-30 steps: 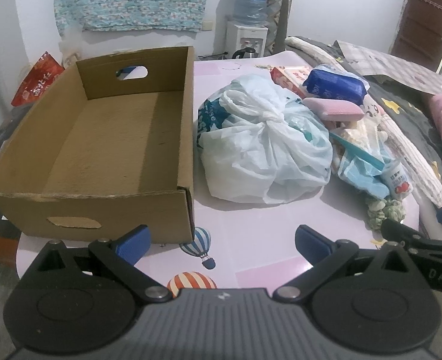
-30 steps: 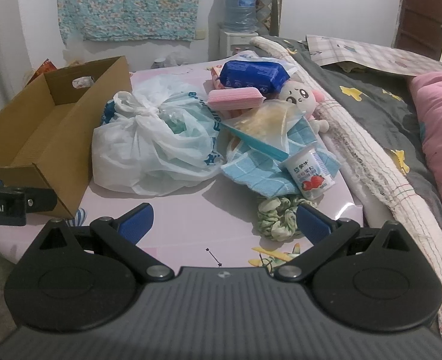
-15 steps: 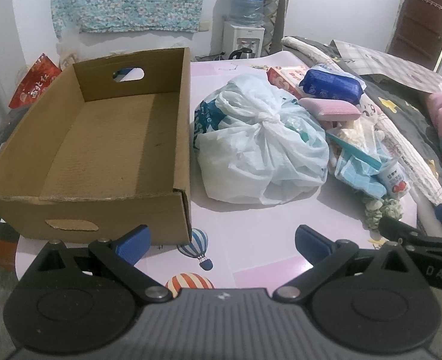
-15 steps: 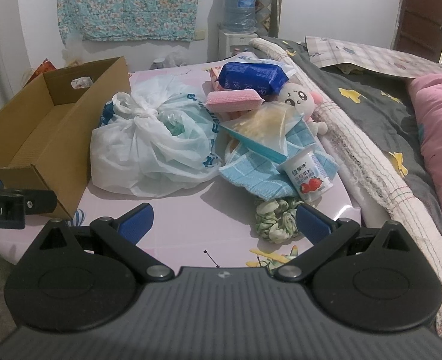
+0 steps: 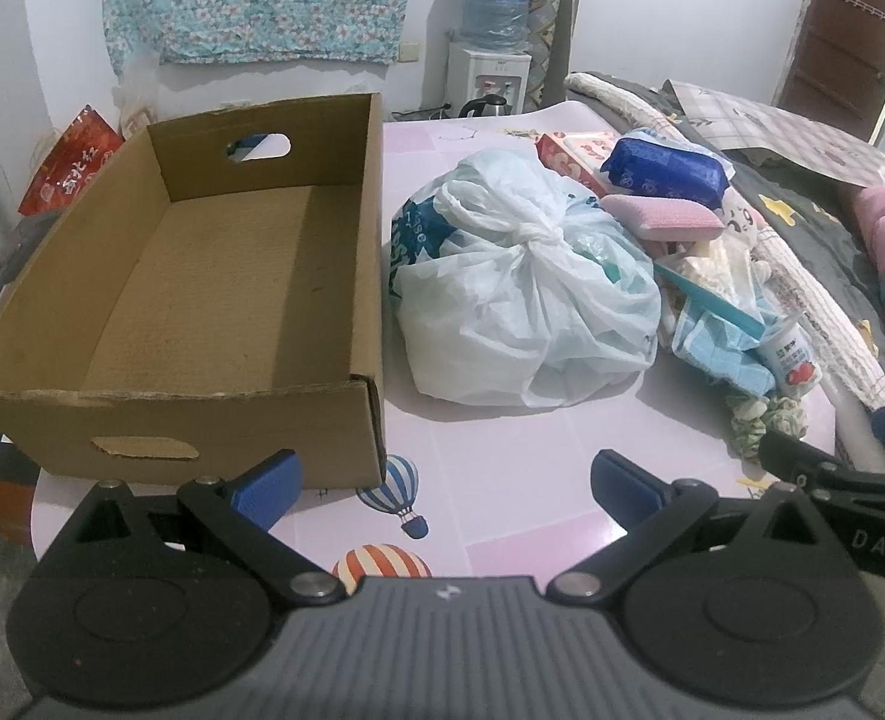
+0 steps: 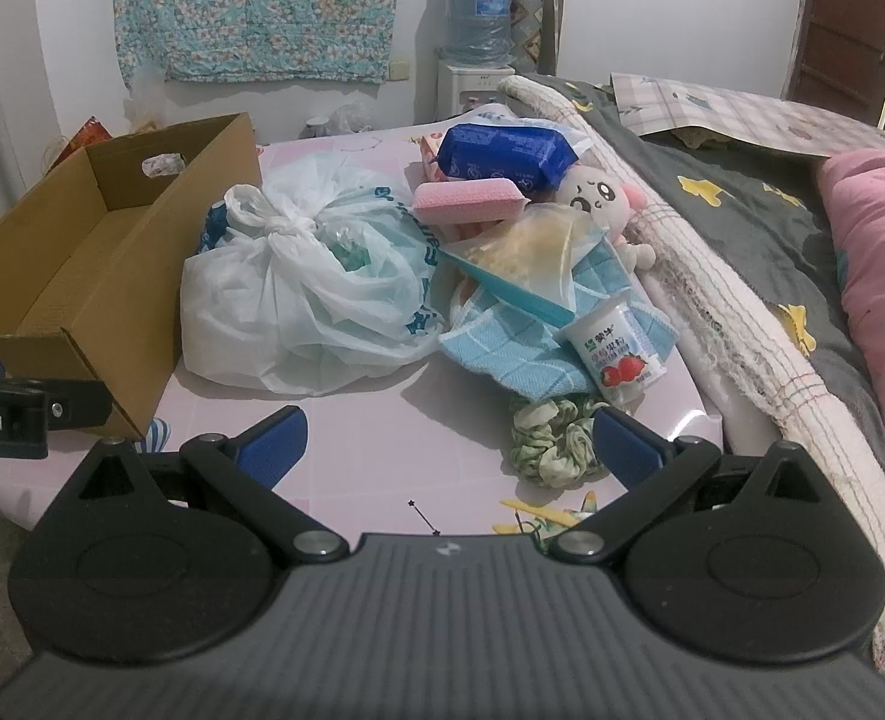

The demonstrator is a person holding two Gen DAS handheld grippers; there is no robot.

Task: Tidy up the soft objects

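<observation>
An empty cardboard box stands on the left of a pink table. Right of it lies a knotted white plastic bag. Beyond that is a heap: a blue packet, a pink sponge, a plush toy, a clear zip bag, a blue cloth, a yogurt cup and a green scrunchie. My left gripper is open near the box's front corner. My right gripper is open, the scrunchie just inside its right finger.
A bed with grey bedding and a pink pillow runs along the table's right side. A water dispenser and a kettle stand at the far wall. A red bag sits behind the box.
Both grippers have drifted slightly; the bag and heap sit a little further left in each view. Neither has taken hold of anything.
</observation>
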